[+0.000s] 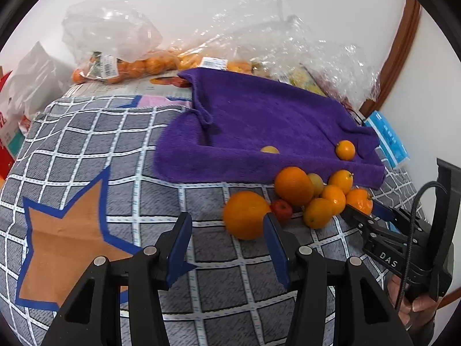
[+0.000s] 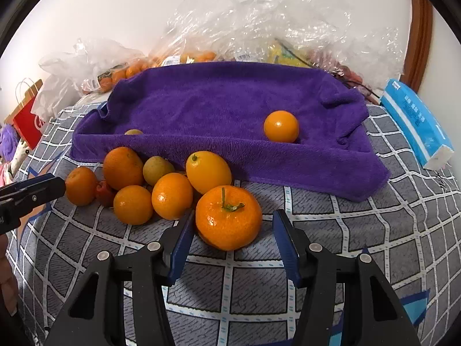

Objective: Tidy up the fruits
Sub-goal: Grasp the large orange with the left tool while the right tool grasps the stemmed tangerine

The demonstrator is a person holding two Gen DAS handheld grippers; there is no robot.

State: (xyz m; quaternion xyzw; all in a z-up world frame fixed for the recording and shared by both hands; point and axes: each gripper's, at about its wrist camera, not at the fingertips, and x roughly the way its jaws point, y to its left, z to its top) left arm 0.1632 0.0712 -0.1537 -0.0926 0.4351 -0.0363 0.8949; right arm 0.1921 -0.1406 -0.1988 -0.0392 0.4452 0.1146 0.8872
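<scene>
From the left wrist camera, the left gripper [image 1: 227, 248] stood with its blue-padded jaws apart and nothing between them, above a grey checked bedcover [image 1: 95, 144] with an orange star. A large round orange [image 1: 245, 214] lay just beyond its right finger, partly hidden by that pad; whether the pad touched it could not be told. Further ahead and to the right sat a cluster of smaller fruits: a second round orange [image 1: 293, 185], a small red fruit [image 1: 282, 210] and several yellow-orange kumquat-like fruits [image 1: 334, 197]. Behind them a purple terry towel [image 1: 259, 115] draped over a tray held one small orange fruit [image 1: 345, 150]. The right gripper [image 1: 367, 209] reached in from the right edge, its tips at a stemmed mandarin [image 1: 360, 200].

From the right wrist camera, the right gripper [image 2: 233, 239] had its jaws spread around the stemmed mandarin [image 2: 229, 217]. The left pad sat against or just beside the fruit, and a clear gap showed at the right pad, so it was not yet clamped. The cluster lay ahead and left; the left gripper's [image 2: 54, 184] tip showed at the far left. A blue tissue pack [image 2: 415, 124] lay far right, and clear plastic bags [image 2: 259, 23] lay beyond the towel.
</scene>
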